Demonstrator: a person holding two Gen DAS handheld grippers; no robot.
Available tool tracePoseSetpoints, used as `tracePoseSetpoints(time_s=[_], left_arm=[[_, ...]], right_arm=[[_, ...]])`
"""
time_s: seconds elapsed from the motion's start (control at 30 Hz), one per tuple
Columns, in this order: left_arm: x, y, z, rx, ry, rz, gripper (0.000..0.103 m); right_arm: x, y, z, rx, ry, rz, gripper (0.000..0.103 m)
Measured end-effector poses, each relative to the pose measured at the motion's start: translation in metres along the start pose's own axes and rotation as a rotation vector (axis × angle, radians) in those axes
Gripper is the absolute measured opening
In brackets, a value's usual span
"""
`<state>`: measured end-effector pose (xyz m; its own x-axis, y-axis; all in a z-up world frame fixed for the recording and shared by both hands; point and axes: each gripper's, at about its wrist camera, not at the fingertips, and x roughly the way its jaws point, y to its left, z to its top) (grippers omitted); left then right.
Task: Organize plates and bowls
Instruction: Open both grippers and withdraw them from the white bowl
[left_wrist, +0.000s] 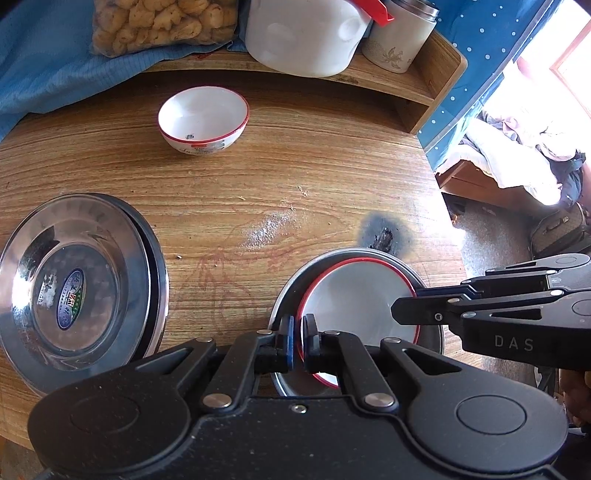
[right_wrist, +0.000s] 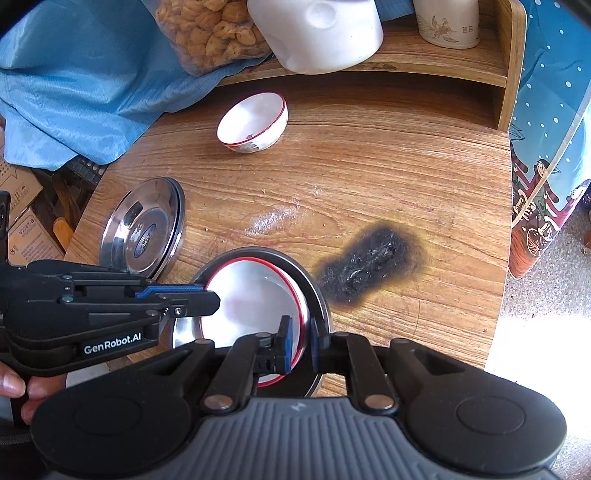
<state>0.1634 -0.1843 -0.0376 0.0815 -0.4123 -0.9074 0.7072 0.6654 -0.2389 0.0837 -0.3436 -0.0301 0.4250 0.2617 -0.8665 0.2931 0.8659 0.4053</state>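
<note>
On the wooden table (left_wrist: 332, 177), close to its near edge, a white bowl with a red rim (left_wrist: 354, 295) is seated inside a steel plate (left_wrist: 430, 343), beside a black scorch mark (right_wrist: 369, 266) in the wood. The bowl's rim is pinched on one side by the left gripper (left_wrist: 298, 341), whose jaws are pressed almost together with the red edge caught between them. On the opposite side the rim is straddled by the right gripper (right_wrist: 301, 345); its jaws stand slightly apart with a narrow gap, and the rim passes between them, though whether the pads press on it cannot be told. Each gripper is seen from the side in the other's view, reaching over the bowl. To the left, a stack of steel plates (left_wrist: 74, 284) with a label at the centre is set on the table, well apart from the held bowl. Farther back, a second white bowl with a red rim (left_wrist: 203, 118) is standing alone and upright. Behind it a raised wooden shelf (left_wrist: 406, 81) is loaded with a white jug (left_wrist: 306, 37), a ceramic canister (left_wrist: 399, 40) and a bag of snacks (left_wrist: 159, 22) lying on a blue cloth (left_wrist: 44, 74).
</note>
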Motion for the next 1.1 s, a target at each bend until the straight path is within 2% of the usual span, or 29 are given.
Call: tracePoseSetpoints(time_s=[0.43,0.63,0.7,0.77,0.83,1.0,1.07,1.1], left_arm=[[-0.008,0.005,-0.001,-0.013,-0.018,-0.03,0.013],[-0.018,0.01,0.001,-0.03,-0.057,-0.041,0.013],[-0.022,0.013,0.005,-0.036,-0.081,-0.023,0.019],[-0.026,0.018,0.009,-0.058,-0.109,-0.008,0.021],[-0.03,0.025,0.015,-0.091,-0.136,0.015,0.028],[-0.036,0.045,0.035,-0.132,-0.214,0.095,0.052],[-0.038,0.053,0.044,-0.135,-0.242,0.135,0.074],[-0.038,0.058,0.049,-0.133,-0.256,0.154,0.084]], right_arm=[[-0.008,-0.002,0.001,0.018,-0.022,0.012,0.013],[-0.017,-0.002,0.005,0.023,-0.048,0.009,0.013],[-0.019,-0.001,0.007,0.024,-0.06,0.003,0.015],[-0.021,-0.002,0.011,0.028,-0.074,0.003,0.018],[-0.021,-0.002,0.017,0.026,-0.081,0.003,0.022],[-0.018,0.001,0.035,0.014,-0.104,-0.004,0.034],[-0.016,0.002,0.044,0.02,-0.119,-0.01,0.046],[-0.015,0.002,0.048,0.025,-0.126,-0.011,0.055]])
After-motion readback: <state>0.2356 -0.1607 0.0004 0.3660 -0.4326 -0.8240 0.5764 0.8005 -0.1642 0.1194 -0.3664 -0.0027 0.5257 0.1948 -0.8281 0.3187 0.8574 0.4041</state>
